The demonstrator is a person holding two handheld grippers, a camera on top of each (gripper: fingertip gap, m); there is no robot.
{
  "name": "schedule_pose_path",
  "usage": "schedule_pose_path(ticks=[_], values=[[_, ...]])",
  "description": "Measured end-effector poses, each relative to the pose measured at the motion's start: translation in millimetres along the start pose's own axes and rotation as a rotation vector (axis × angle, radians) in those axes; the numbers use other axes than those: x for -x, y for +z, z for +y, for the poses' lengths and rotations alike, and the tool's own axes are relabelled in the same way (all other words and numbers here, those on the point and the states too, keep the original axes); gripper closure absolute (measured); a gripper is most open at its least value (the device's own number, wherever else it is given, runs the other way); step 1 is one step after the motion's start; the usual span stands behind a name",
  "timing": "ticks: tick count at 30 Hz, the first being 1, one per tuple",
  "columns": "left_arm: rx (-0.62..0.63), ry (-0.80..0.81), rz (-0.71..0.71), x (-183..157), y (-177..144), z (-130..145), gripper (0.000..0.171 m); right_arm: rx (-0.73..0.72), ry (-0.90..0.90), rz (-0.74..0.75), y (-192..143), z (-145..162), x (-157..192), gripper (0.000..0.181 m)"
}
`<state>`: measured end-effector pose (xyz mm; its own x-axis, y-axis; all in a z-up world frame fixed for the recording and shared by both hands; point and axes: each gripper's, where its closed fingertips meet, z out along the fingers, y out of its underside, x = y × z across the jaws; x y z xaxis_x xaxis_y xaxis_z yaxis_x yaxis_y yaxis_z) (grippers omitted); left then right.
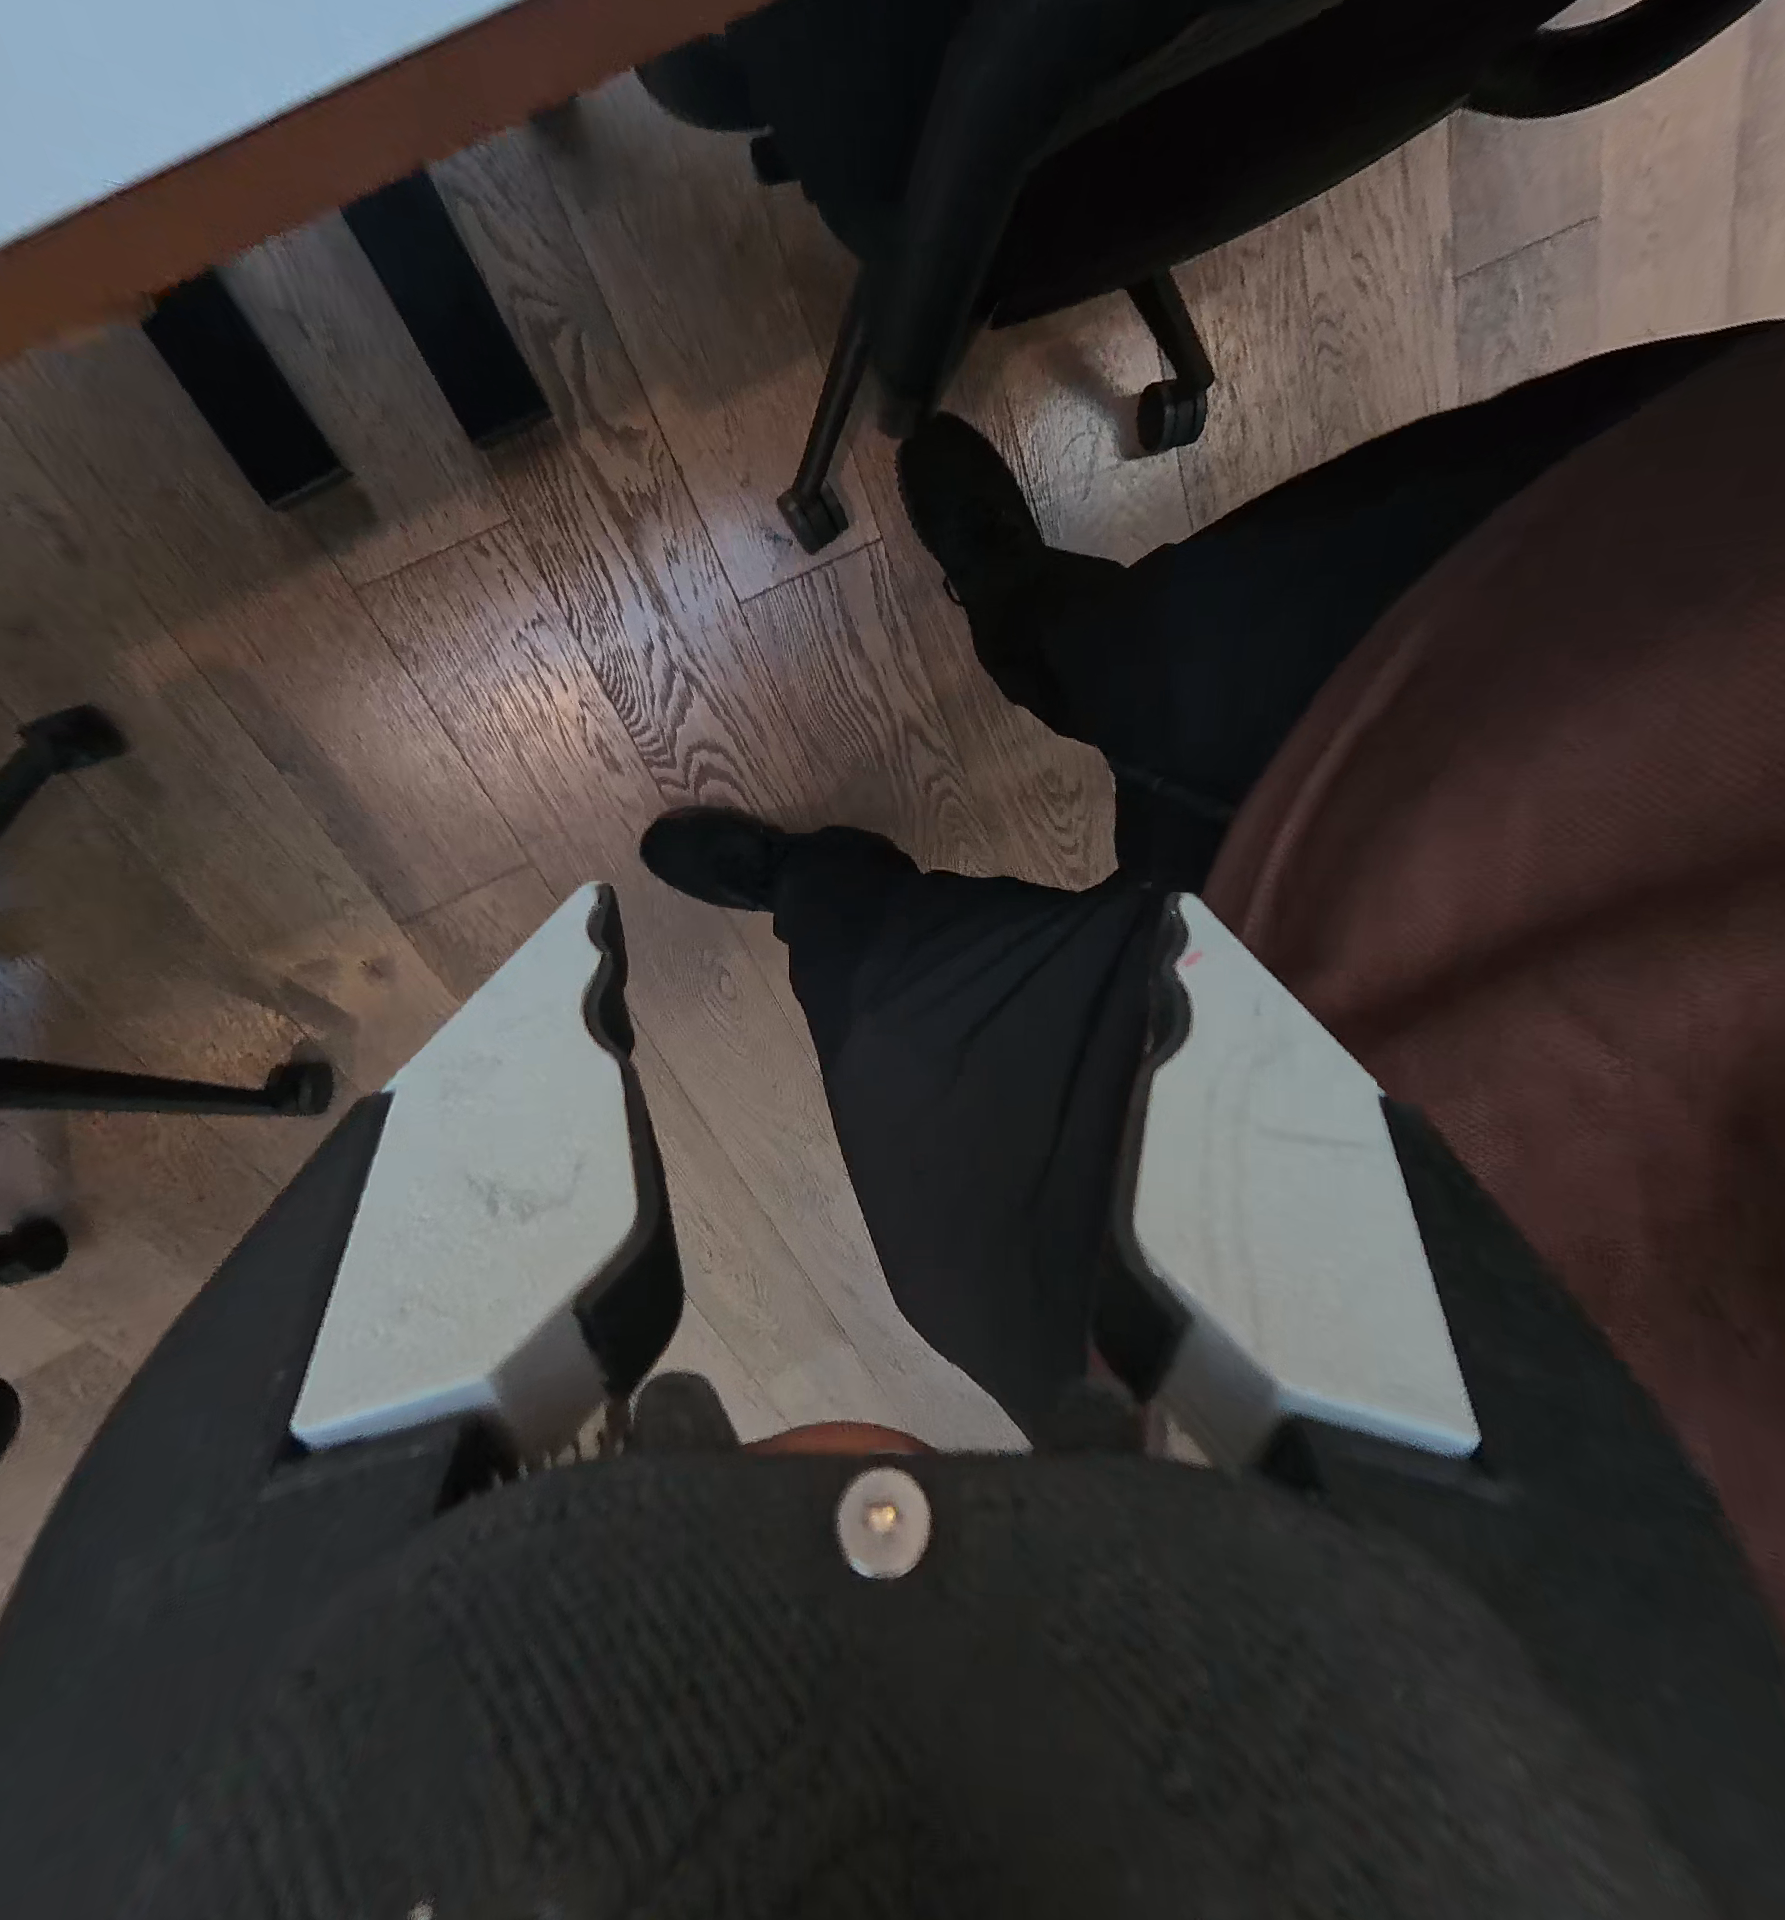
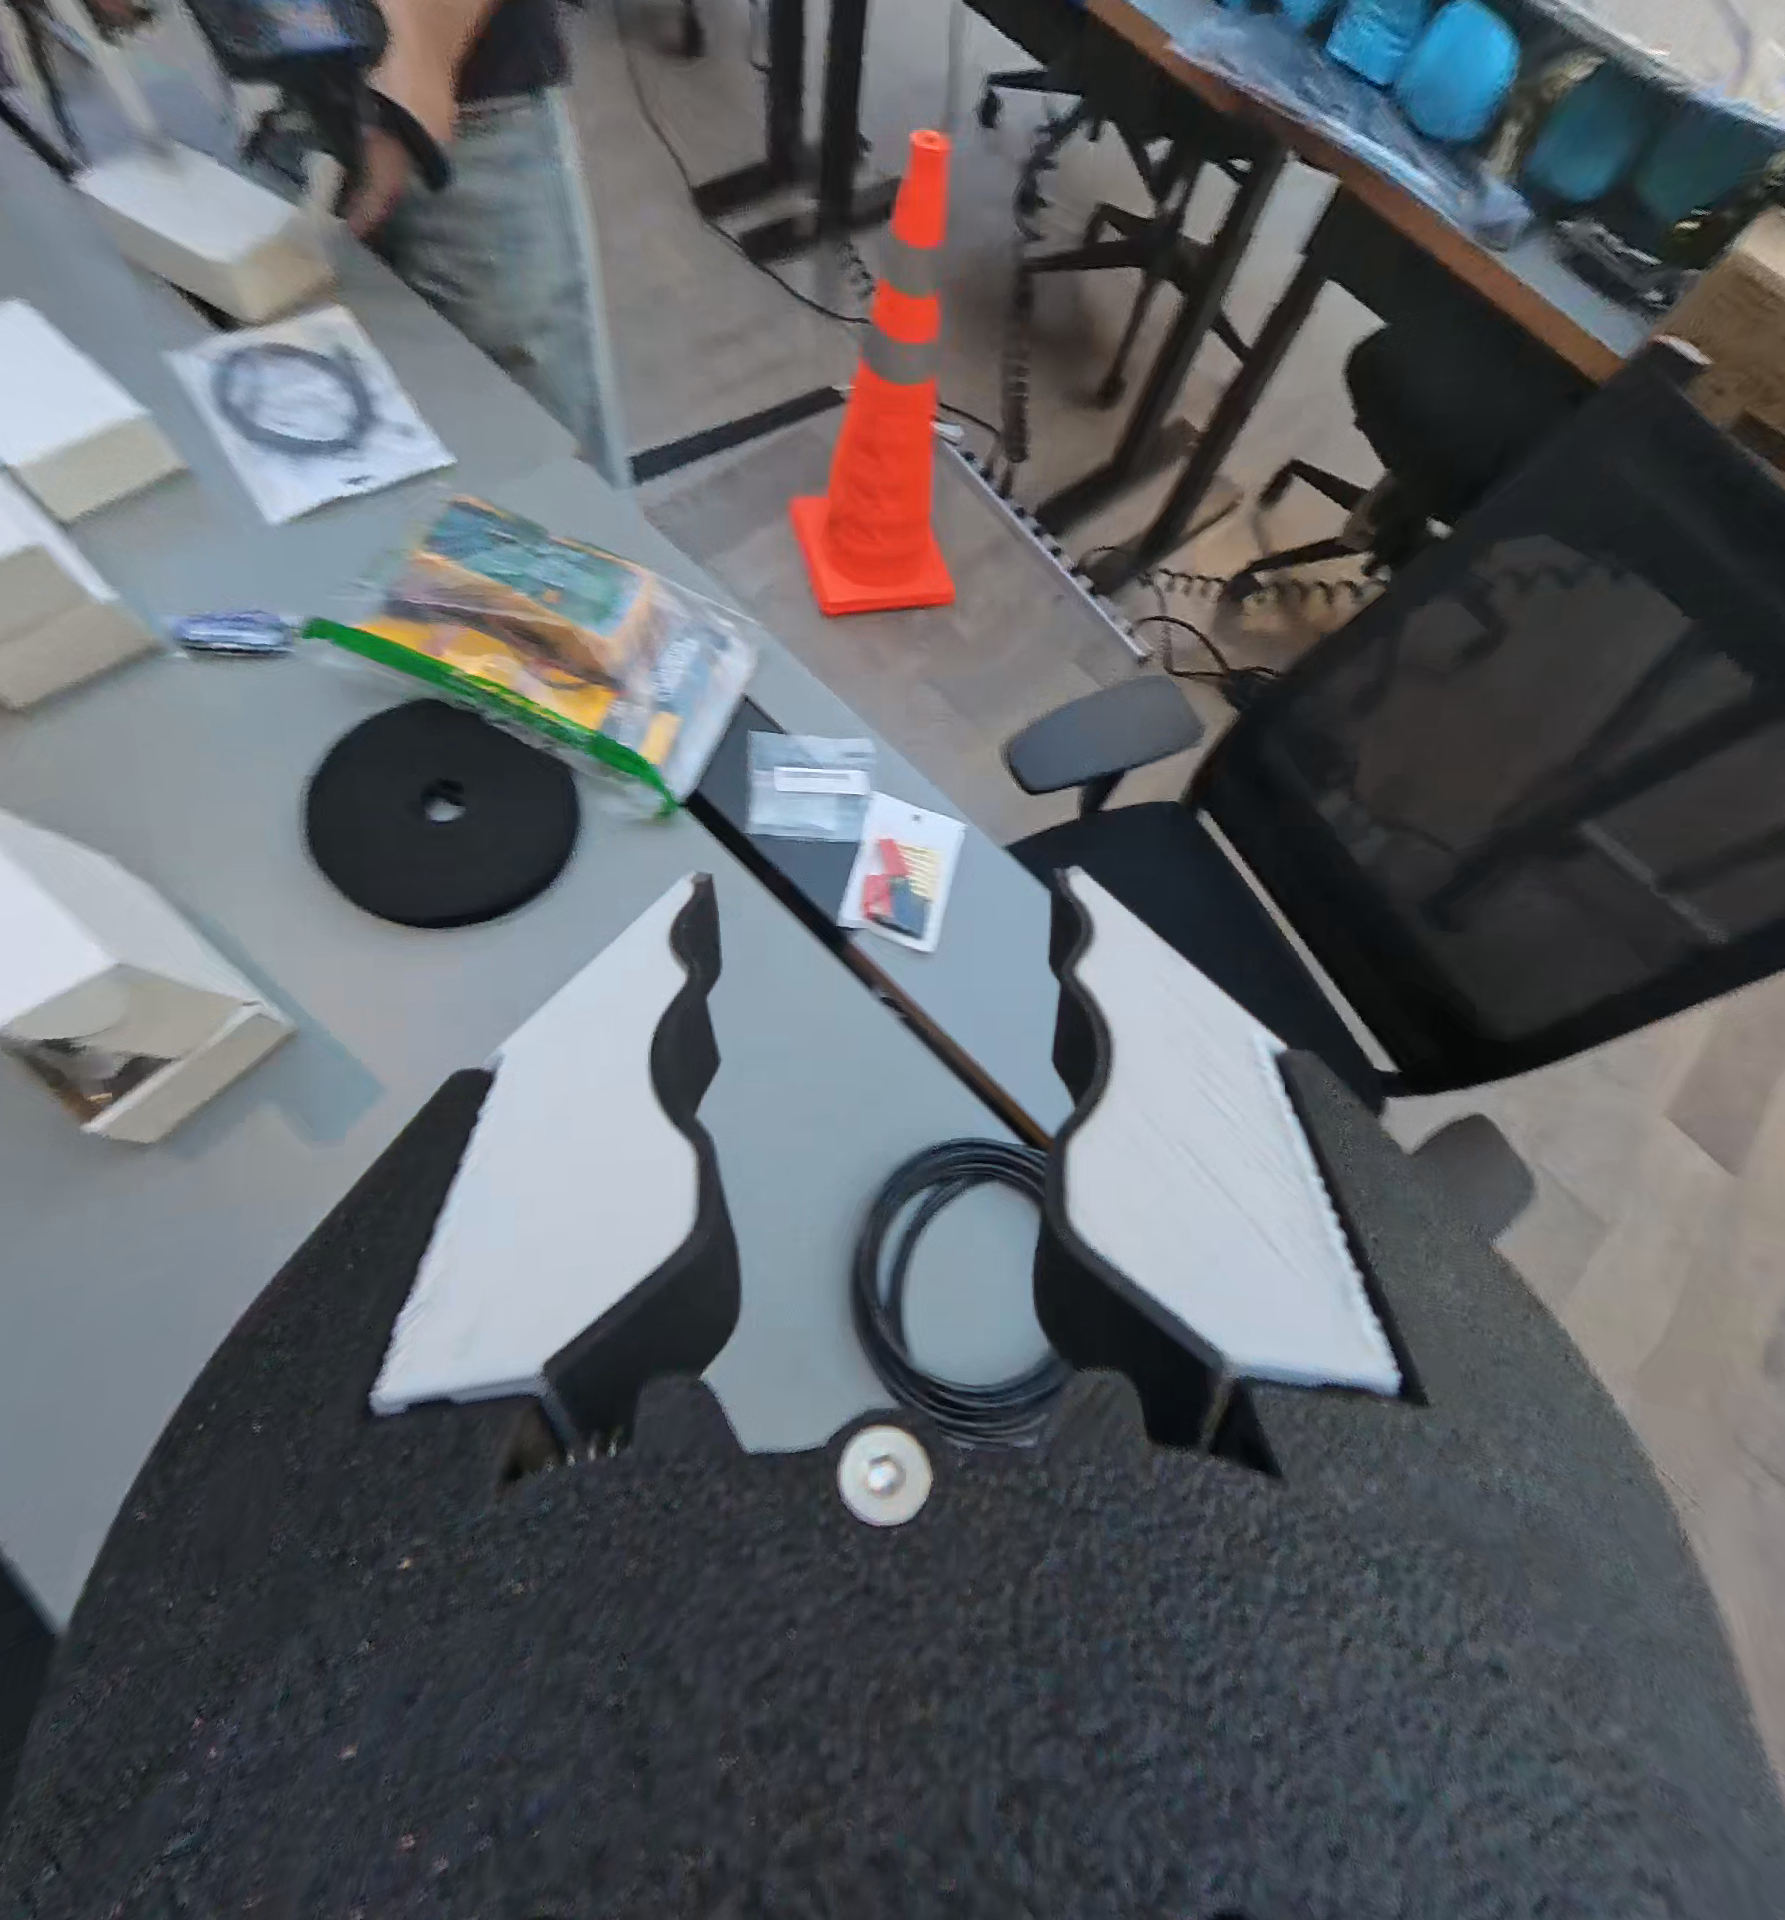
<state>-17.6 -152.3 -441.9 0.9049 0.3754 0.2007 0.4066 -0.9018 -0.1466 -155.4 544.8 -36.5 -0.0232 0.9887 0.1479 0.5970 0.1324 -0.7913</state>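
you look down on a grey table (image 2: 192, 1247). on it a flat black disc (image 2: 441, 812) lies at the middle; a clear packet with yellow contents (image 2: 555, 644) rests just beyond the disc, overlapping its far edge. white boxes (image 2: 46, 966) sit left of the disc, a coiled black cable (image 2: 955, 1278) nearer you. an orange cone (image 2: 883, 436) stands on the floor beyond the table, a black mesh chair (image 2: 1553, 790) to its right. in your left view, dark trousers and black shoes (image 1: 711, 857) cross a wood floor (image 1: 514, 665).
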Motion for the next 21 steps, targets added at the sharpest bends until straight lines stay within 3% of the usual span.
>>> schedule_pose_path(ticks=[3, 9, 12, 14, 17, 21], values=[[-0.037, 0.063, 0.027, 12, 6, -13, 0.072, 0.067, 0.039, -0.163, 20, 31, 86, 0.118], [-0.210, 0.129, 0.123, 55, -2, -60, 0.073, 0.320, 0.327, -0.476, 92, 177, 290, 0.119], [-0.330, 0.195, 0.200, 80, -24, -98, 0.073, 0.424, 0.369, -0.504, 105, 213, 365, 0.121], [-0.414, 0.252, 0.244, 99, -47, -134, 0.076, 0.482, 0.350, -0.481, 113, 216, 389, 0.118], [-0.516, 0.321, 0.250, 133, -88, -200, 0.079, 0.516, 0.273, -0.420, 130, 199, 393, 0.115], [-0.489, 0.404, 0.270, 158, -112, -275, 0.088, 0.576, 0.143, -0.382, 158, 184, 391, 0.108]])
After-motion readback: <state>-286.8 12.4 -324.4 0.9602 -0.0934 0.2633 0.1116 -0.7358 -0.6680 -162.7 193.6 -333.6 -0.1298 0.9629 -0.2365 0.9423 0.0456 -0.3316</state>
